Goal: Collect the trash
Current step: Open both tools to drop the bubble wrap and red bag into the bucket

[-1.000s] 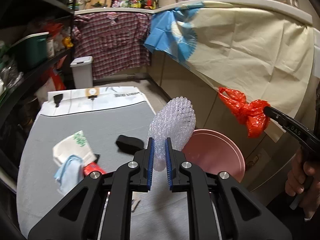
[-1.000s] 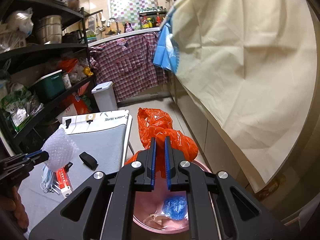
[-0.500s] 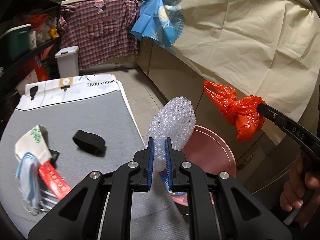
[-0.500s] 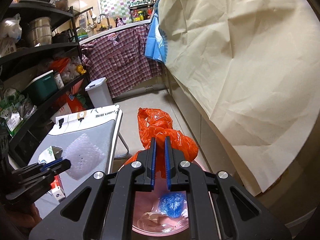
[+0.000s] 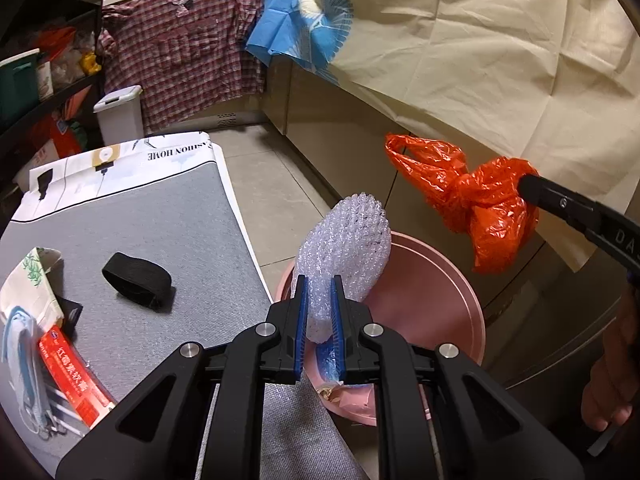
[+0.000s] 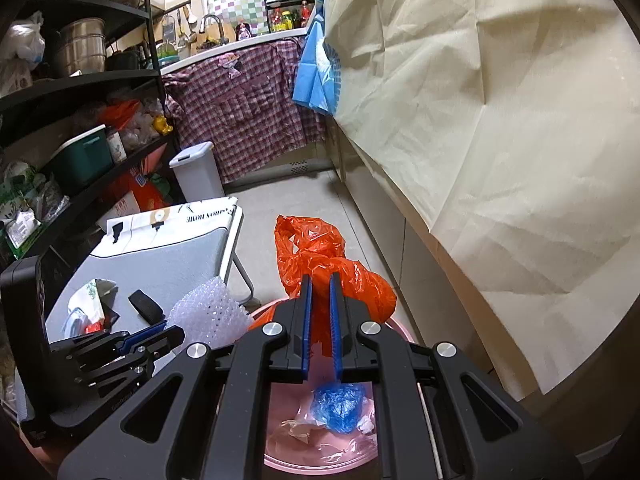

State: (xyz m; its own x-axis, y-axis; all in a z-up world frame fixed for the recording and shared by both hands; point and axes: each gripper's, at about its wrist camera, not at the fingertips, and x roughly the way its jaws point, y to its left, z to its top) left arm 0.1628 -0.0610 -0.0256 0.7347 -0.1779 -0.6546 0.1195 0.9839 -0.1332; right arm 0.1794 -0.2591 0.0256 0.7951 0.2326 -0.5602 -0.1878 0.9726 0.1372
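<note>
Both grippers are black, angular frames with triangular cut-outs. Round silver screws sit at the joints. The fingers carry blue pads

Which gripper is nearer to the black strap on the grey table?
Left. The left gripper, shut on bubble wrap, is at the table's edge beside the black strap. The right gripper, shut on the orange bag, is further off over the pink bin.
</note>
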